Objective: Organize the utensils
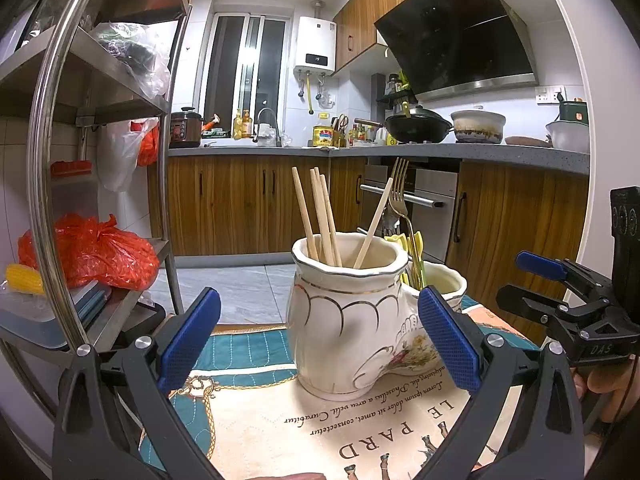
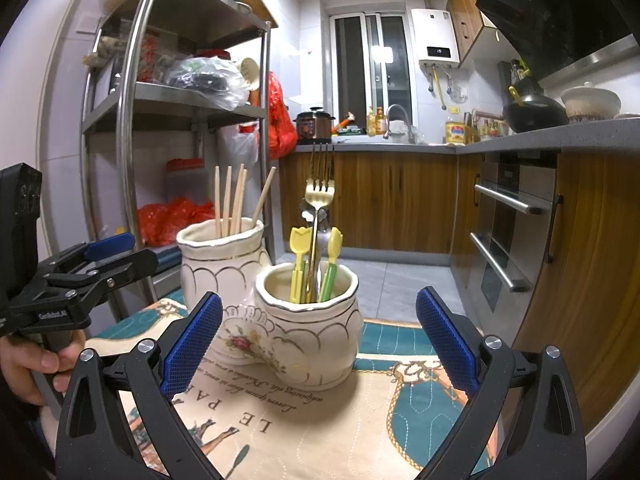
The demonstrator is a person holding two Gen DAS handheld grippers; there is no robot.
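A white ceramic two-pot holder (image 1: 348, 320) (image 2: 280, 320) stands on a printed cloth. Its taller pot (image 2: 222, 252) holds several wooden chopsticks (image 1: 320, 216) (image 2: 236, 200). Its shorter pot (image 2: 308, 312) holds a gold fork (image 2: 318, 208) (image 1: 400, 192), a silver spoon and yellow and green plastic utensils (image 2: 316, 264). My left gripper (image 1: 320, 340) is open and empty, its fingers on either side of the taller pot, a little nearer the camera. My right gripper (image 2: 318, 340) is open and empty in front of the shorter pot. Each gripper shows at the edge of the other's view.
The cloth (image 2: 320, 412) covers a small table. A steel shelf rack (image 2: 180, 100) with bags and boxes stands to the left. Wooden kitchen cabinets, an oven (image 2: 508, 232) and a cluttered counter (image 1: 360, 150) lie behind across a tiled floor.
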